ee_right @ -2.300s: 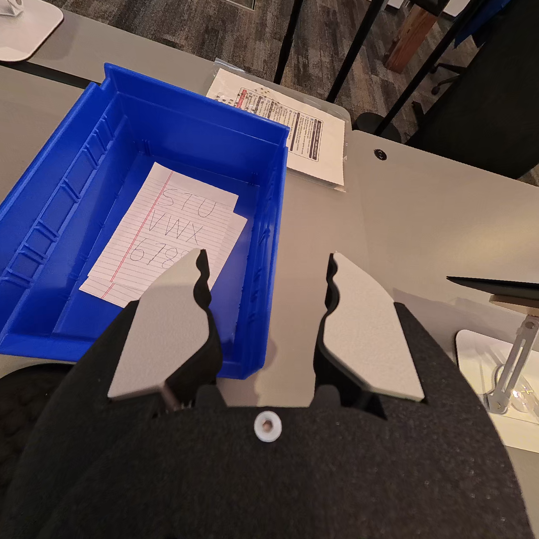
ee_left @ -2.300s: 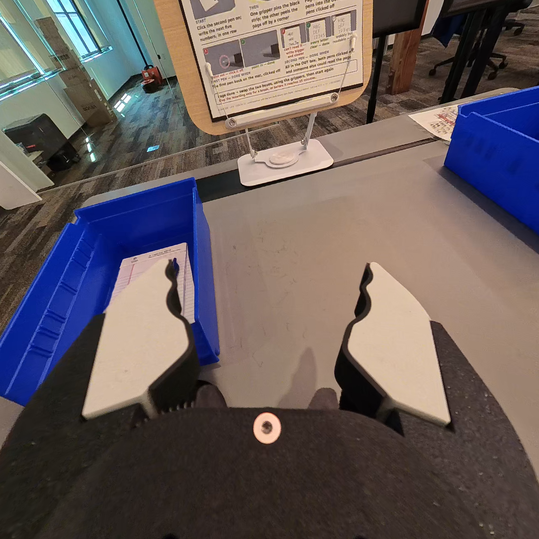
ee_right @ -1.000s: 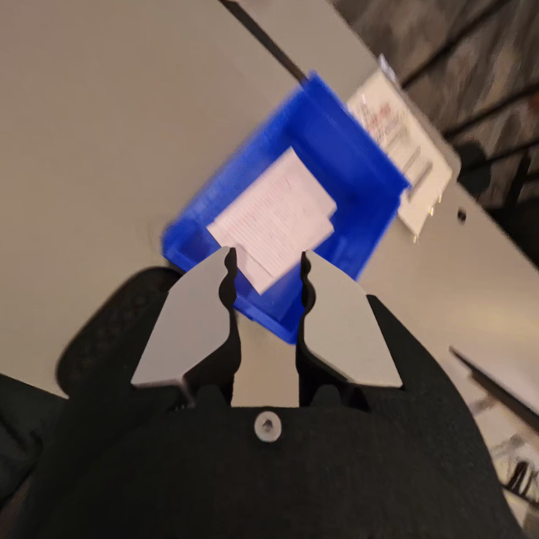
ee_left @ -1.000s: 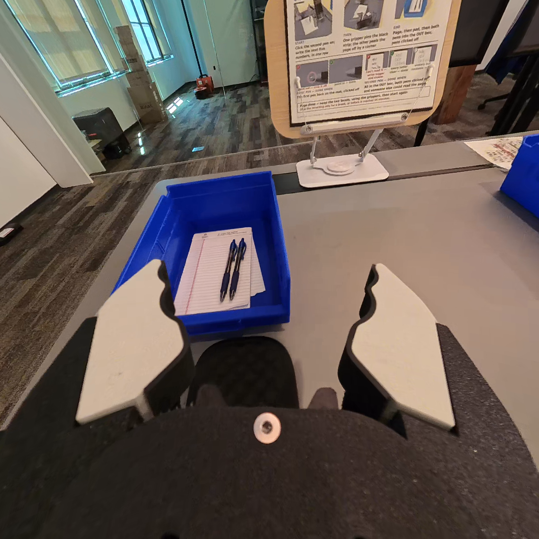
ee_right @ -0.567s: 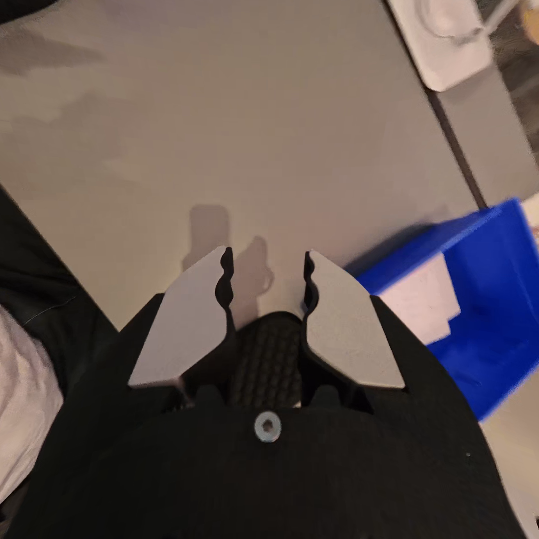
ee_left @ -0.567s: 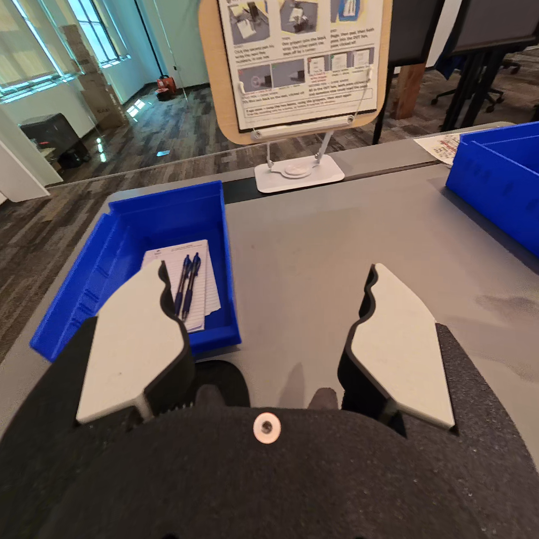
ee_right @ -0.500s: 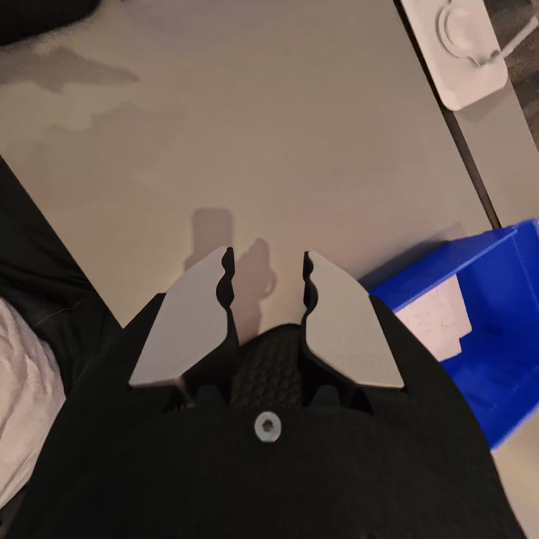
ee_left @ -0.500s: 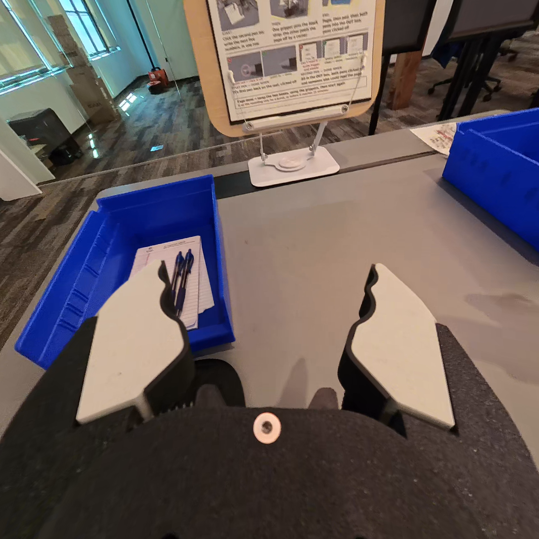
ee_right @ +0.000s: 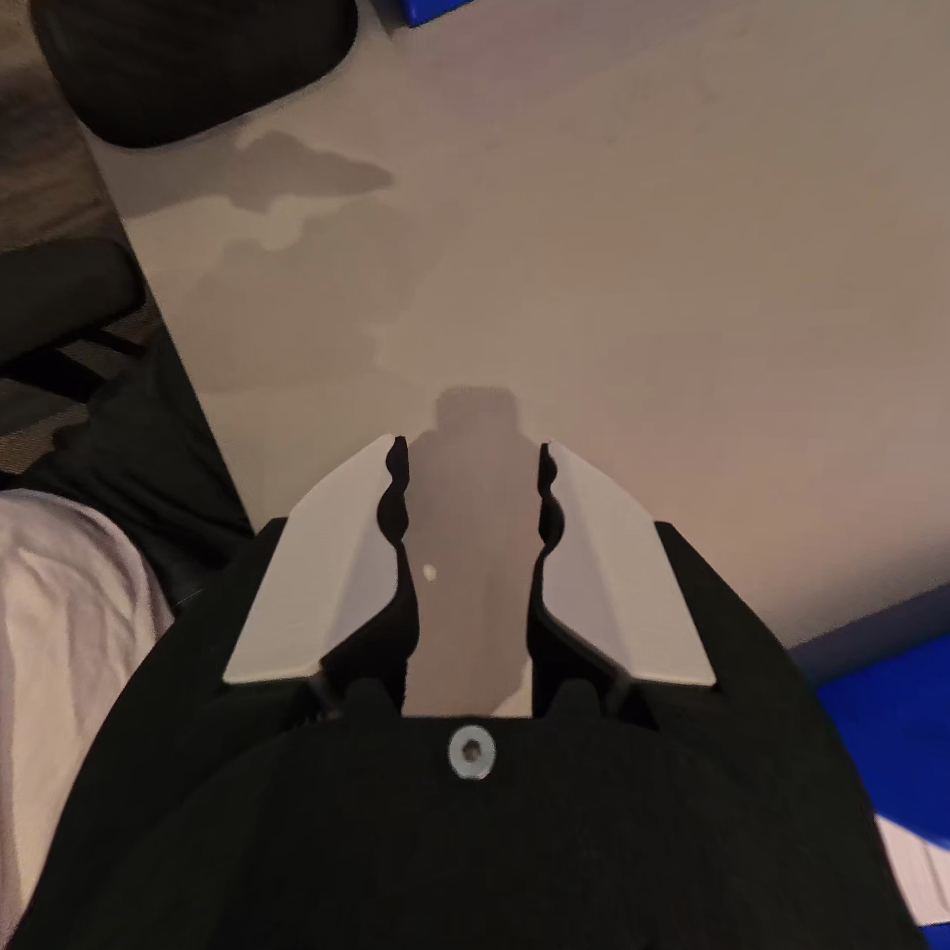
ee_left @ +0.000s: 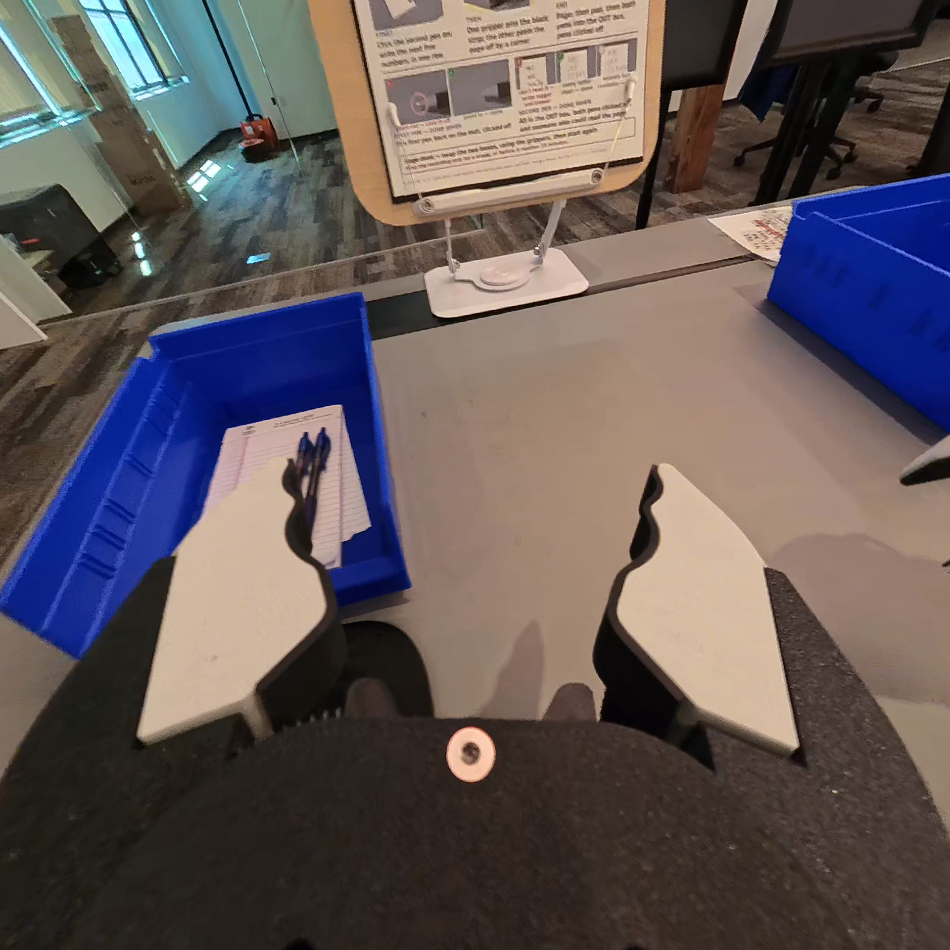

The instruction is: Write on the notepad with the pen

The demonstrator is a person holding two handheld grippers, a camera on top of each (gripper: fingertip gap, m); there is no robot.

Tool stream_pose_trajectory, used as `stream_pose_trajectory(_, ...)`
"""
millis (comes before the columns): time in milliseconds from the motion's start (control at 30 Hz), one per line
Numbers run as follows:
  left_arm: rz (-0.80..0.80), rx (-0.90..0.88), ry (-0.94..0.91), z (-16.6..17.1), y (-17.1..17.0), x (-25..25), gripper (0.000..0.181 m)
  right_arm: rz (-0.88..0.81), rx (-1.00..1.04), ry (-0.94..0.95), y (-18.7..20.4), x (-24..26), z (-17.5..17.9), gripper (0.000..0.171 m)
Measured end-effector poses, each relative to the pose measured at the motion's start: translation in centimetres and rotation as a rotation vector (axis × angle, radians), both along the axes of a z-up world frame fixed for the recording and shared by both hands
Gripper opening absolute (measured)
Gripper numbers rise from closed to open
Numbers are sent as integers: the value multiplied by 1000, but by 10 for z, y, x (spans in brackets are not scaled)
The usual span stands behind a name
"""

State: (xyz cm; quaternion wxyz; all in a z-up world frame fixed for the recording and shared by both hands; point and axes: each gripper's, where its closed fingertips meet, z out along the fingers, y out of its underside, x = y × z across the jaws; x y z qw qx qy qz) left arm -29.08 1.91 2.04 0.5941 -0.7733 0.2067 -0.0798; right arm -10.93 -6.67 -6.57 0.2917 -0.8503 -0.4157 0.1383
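Observation:
A white lined notepad (ee_left: 329,488) lies in a blue bin (ee_left: 128,488) at the table's left. Two blue pens (ee_left: 313,462) lie side by side on the pad. My left gripper (ee_left: 470,470) is wide open and empty, above the grey table just right of that bin; its left finger overlaps the pad in view. My right gripper (ee_right: 470,444) is open and empty, pointing down at bare grey table (ee_right: 617,257). A tip of the right gripper shows at the right edge of the left wrist view (ee_left: 928,462).
A second blue bin (ee_left: 874,288) stands at the right; a corner of it with white paper shows in the right wrist view (ee_right: 905,719). An instruction board on a white stand (ee_left: 506,277) stands at the back. A printed sheet (ee_left: 755,231) lies behind the right bin. A person's clothing (ee_right: 61,591) is at the table's near edge.
My left gripper has swung right, away from over the left bin. My right gripper has swung off the right bin to bare table and opened a little wider.

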Motion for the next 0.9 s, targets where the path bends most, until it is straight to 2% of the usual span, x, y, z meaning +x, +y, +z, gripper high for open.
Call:
stream_pose_trajectory(133, 67, 10, -26, 6, 0, -33, 122, 63, -2, -49, 17, -38, -2, 47)
stream_pose_trajectory(233, 136, -3, -39, 2, 4, -65, 122, 119, -27, -51, 24, -69, -8, 40)
stream_pose_trajectory(300, 177, -20, -41, 0, 6, -85, 122, 114, -22, -73, 32, -67, 1, 39)
stream_pose_trajectory(367, 201, -8, -52, 6, 5, -101, 122, 52, 57, -152, 49, -34, 23, 40)
stream_pose_trajectory(467, 223, 34, -73, 16, -2, -117, 121, -104, 99, -239, 64, 48, 57, 47)
stream_pose_trajectory(567, 229, 37, -72, 14, -10, -125, 121, -255, 84, -269, 60, 128, 72, 48)
stream_pose_trajectory(667, 225, 31, -74, 8, -13, -125, 121, -324, 57, -280, 48, 169, 74, 50)
stream_pose_trajectory(767, 207, 27, -85, 8, -10, -116, 121, -266, 17, -195, 35, 142, 73, 51)
stream_pose_trajectory(900, 169, 40, -70, 15, -6, -93, 121, -54, -40, -140, 9, 59, 60, 50)
